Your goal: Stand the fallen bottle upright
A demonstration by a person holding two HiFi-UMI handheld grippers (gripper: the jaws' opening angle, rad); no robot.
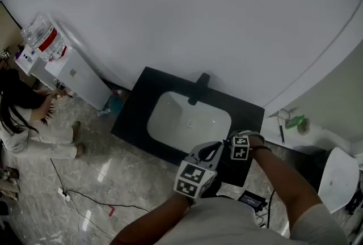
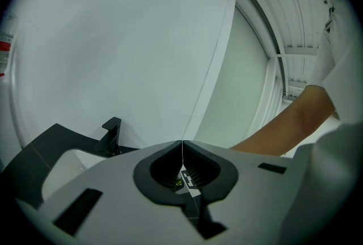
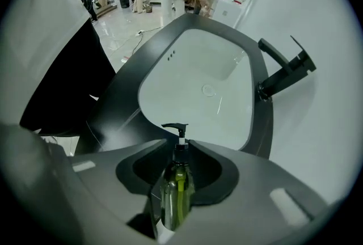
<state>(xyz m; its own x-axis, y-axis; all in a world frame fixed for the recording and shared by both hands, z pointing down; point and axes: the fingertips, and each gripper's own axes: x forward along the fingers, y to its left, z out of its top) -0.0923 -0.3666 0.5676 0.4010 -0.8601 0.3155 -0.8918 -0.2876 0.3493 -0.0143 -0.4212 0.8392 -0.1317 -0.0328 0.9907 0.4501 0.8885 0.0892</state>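
A clear pump bottle (image 3: 174,195) with green liquid and a black pump head lies between the jaws of my right gripper (image 3: 179,150), its pump towards the white basin (image 3: 198,85). The jaws stand apart on either side of it and I see no pad pressing on it. In the head view the right gripper (image 1: 240,148) hangs over the front right of the black counter (image 1: 136,108) and hides the bottle. My left gripper (image 2: 182,146) is shut on nothing, its tips meeting in a thin line. It shows just left of the right one as the left gripper (image 1: 205,160).
A black faucet (image 1: 198,88) stands behind the basin, against the white wall. At far left a person (image 1: 28,119) crouches beside a white water dispenser (image 1: 79,76). A cable (image 1: 85,198) runs over the tiled floor. A white ledge (image 1: 295,130) with small items lies to the right.
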